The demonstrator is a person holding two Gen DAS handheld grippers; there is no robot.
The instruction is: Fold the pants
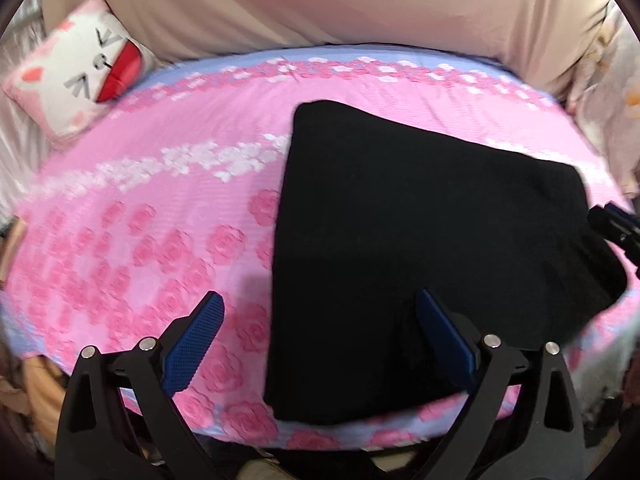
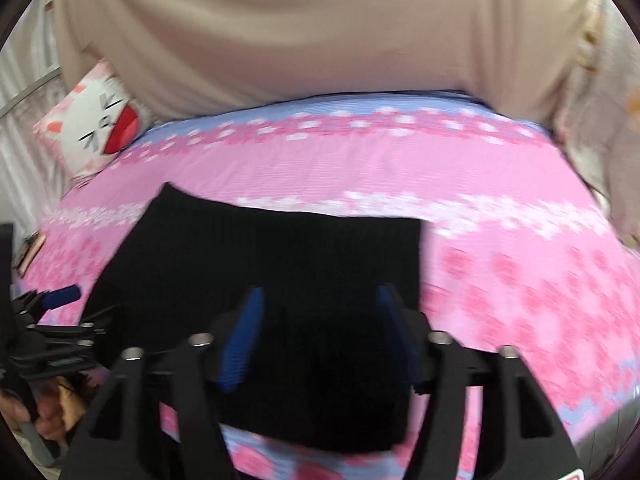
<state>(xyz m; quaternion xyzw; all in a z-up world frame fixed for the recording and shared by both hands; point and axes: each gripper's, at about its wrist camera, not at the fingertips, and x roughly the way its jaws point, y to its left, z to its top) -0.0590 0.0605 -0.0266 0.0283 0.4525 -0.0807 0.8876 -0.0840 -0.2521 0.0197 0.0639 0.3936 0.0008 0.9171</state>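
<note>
Both wrist views look forward along their tongs, low and close over the bed (image 1: 160, 208), toward the beige backrest (image 2: 320, 40). Shared: black pants (image 1: 420, 240) ahead, cat pillow (image 2: 96, 120) far left.

The left tool (image 1: 320, 332) hangs with its blue-padded fingers (image 1: 192, 346) spread wide, nothing between them. The right tool (image 2: 318, 332) is likewise parted, its fingers (image 2: 242, 340) apart and gripping nothing. In the right wrist view the left tool (image 2: 60, 298) sits off to the side, well apart from the right.
</note>
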